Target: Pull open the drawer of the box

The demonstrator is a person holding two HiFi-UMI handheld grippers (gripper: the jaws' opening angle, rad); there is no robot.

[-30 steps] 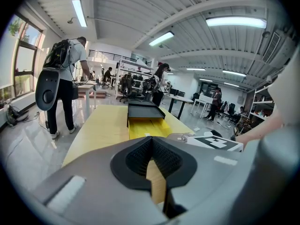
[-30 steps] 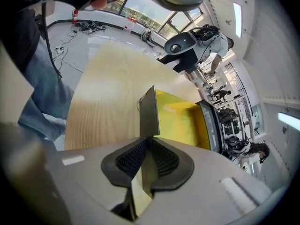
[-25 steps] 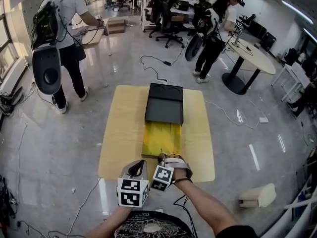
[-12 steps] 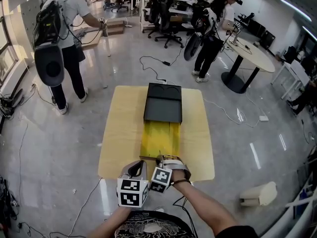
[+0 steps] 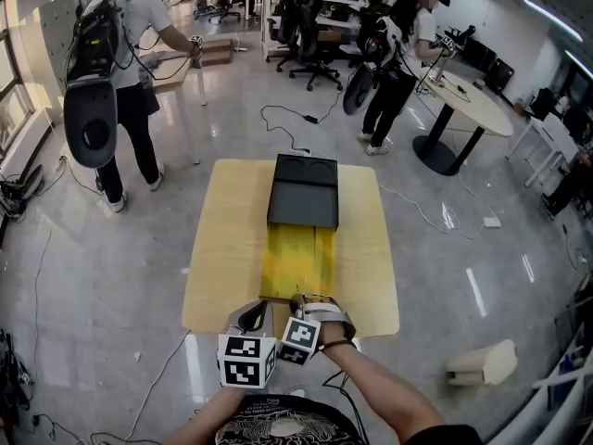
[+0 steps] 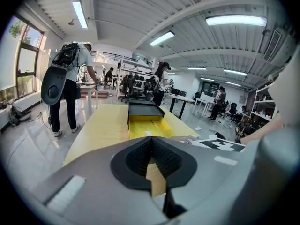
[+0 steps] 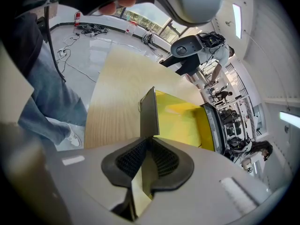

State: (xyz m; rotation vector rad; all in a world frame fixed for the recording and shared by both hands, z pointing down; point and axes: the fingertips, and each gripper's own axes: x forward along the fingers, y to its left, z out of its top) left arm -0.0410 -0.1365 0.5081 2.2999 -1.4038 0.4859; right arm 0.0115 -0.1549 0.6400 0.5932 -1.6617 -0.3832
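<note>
A black box [image 5: 304,191] lies on the light wooden table [image 5: 227,239], its yellow drawer [image 5: 296,256] drawn out toward me. In the right gripper view the drawer's thin dark front panel [image 7: 149,114] stands edge-on between the pads, and my right gripper [image 7: 149,143] is shut on it. From the head view that gripper [image 5: 298,297] sits at the drawer's near end. My left gripper [image 5: 258,311] hovers just left of it at the table's near edge. In the left gripper view its fingertips meet with nothing between them [image 6: 151,142], facing the drawer [image 6: 145,124] and box [image 6: 144,109].
A person with a backpack [image 5: 111,82] stands on the floor at far left, another person [image 5: 398,54] by a round table [image 5: 473,100] at far right. Office chairs [image 5: 315,35] stand behind. Cables cross the floor and a white object [image 5: 480,364] lies at right.
The yellow drawer shows slightly more length out of the box than a second ago. Both grippers stay almost where they were.
</note>
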